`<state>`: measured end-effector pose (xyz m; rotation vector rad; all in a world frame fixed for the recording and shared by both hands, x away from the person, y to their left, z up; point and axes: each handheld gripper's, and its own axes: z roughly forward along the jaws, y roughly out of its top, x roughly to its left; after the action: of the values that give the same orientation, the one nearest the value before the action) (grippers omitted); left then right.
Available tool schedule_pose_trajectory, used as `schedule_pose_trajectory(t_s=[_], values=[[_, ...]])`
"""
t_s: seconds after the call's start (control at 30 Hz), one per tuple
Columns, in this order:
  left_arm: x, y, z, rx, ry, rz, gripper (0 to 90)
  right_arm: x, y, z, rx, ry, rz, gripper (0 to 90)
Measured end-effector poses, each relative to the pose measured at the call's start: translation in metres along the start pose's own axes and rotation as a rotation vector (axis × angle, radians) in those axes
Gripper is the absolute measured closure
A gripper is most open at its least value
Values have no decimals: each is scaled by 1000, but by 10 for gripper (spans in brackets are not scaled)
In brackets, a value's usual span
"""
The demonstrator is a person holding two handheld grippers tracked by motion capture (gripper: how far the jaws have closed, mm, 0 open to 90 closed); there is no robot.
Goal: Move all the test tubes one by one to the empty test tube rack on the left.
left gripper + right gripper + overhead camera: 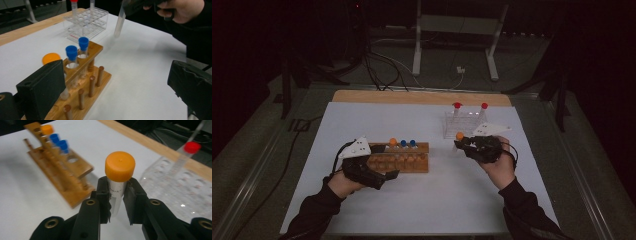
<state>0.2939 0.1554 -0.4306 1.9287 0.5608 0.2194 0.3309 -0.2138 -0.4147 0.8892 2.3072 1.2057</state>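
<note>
The right gripper (117, 195) is clamped on an orange-capped tube (119, 173), its fingers (103, 192) pressing the tube body just below the cap. The tube stands upright and is held clear of the white bench (422, 200), between the wooden rack (399, 157) and the clear plastic rack (464, 125). In the left gripper view the same tube (119, 22) hangs from the right gripper (135, 6), its lower end above the bench surface.

The left gripper (387, 177) is held just beside the wooden rack, at its near left end. Its fingers (42, 87) stand wide apart with nothing between them.

The wooden rack holds three tubes in its back row: one with an orange cap (393, 142) and two with blue caps (408, 143). The front section of the rack carries a row of upright wooden pegs (93, 86).

The clear plastic rack sits toward the far right of the bench. Two red-capped tubes (457, 106) stand in it at its far side.
</note>
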Motion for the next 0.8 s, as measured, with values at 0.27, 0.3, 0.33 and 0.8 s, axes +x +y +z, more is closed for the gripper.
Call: schedule_pose_trajectory(t_s=[0.27, 0.3, 0.33, 0.8], values=[[-7, 9, 9, -8, -31, 15, 23, 27, -11, -1, 22, 76, -32, 743], [-7, 11, 11, -8, -32, 20, 23, 30, -12, -1, 24, 84, -34, 743], [-8, 12, 13, -10, -38, 20, 23, 32, -13, -1, 26, 96, -39, 743], [-27, 30, 40, -31, -144, 68, 169, 60, -19, 4, 41, 179, -91, 743]])
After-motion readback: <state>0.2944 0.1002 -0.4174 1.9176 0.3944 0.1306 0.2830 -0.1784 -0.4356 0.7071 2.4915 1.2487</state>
